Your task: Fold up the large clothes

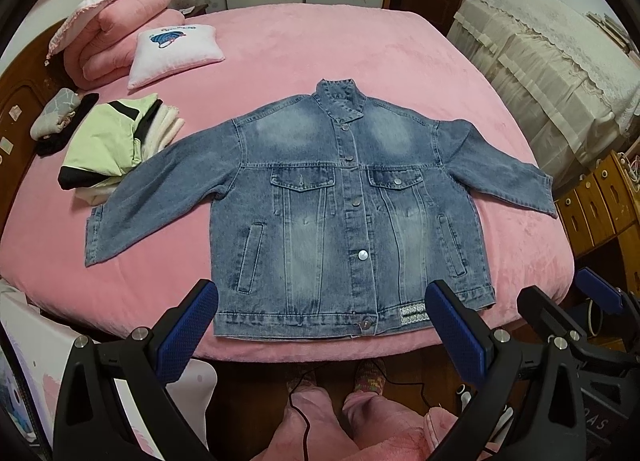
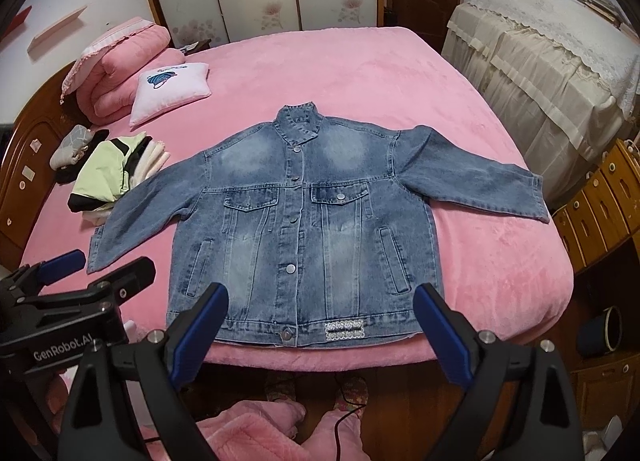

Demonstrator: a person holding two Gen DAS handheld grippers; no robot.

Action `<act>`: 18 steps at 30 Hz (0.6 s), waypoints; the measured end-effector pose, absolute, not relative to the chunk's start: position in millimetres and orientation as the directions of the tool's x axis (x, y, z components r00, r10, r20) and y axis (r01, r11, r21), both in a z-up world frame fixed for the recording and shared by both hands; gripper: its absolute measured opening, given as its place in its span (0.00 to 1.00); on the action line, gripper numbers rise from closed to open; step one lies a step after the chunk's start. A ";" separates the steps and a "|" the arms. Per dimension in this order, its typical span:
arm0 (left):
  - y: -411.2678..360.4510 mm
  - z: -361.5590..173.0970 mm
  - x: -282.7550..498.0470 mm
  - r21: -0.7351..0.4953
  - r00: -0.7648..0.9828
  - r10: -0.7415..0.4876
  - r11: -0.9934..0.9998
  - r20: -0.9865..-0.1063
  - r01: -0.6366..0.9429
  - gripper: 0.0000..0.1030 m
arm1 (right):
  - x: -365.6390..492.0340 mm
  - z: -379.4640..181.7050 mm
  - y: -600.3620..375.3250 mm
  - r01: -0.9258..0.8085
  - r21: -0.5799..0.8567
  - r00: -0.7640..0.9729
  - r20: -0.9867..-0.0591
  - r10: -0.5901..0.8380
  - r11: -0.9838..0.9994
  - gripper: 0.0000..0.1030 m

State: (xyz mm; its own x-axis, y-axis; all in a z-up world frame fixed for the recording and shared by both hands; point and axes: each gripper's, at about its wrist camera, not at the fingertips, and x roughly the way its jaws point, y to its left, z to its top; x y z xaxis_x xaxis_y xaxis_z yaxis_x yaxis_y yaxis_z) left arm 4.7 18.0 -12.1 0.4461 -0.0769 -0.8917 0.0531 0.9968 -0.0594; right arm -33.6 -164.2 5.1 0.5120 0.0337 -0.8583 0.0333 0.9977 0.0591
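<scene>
Faded blue denim jacket [image 1: 344,205] lies flat on the pink plush bedspread [image 1: 320,49], front side up, buttoned, collar pointing to the far end of the bed, hem at the near edge. Both sleeves spread out sideways and angle toward the near edge. 2 flap chest pockets, 2 slit pockets lower down, a small white patterned patch [image 2: 344,330] on the hem band.

Left tongs [image 1: 320,325] hang above the near hem, blue pads wide apart, nothing between them, not touching the denim. Right tongs [image 2: 320,325] same posture over the hem: spread wide, empty, clear of the fabric. Each tool shows at the edge of the other's view, side by side.

Left sleeve end sits just beside a stack of folded clothes, light green and black on top [image 1: 108,141], with cream pieces underneath. Beyond that, a white square cushion with a blue print [image 1: 176,53] and a rolled pink quilt [image 1: 116,25] against the brown wooden headboard [image 2: 36,149]. Cream lace-covered furniture [image 1: 552,61] stands to the right of the bed, wooden drawers [image 2: 600,197] nearer.

Person's pink fleece trousers [image 2: 256,433] and patterned slippers visible below the bed edge.
</scene>
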 end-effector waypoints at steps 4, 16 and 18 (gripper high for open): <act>21.8 -13.6 8.9 -0.057 0.439 -0.080 0.996 -0.895 0.064 0.99 | -33.6 3.0 -162.5 0.061 0.054 0.505 -0.863 0.015 0.997 0.91; 42.4 -11.9 33.4 -0.195 0.393 -0.214 0.977 -0.894 0.088 0.99 | -23.8 8.1 -158.4 0.164 0.037 0.501 -0.864 -0.051 0.986 0.91; 47.0 -19.2 39.7 -0.239 0.363 -0.255 0.967 -0.896 0.089 0.99 | -24.8 7.6 -159.0 0.179 0.035 0.505 -0.861 -0.061 0.983 0.91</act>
State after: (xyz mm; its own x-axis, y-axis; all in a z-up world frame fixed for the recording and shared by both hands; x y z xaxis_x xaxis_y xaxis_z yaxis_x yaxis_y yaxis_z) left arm 39.7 47.0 -19.2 0.3628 -0.2551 -0.8963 0.0891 0.9669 -0.2392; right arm -24.8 -159.0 7.6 0.5046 -0.0613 -0.8612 0.1787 0.9833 0.0347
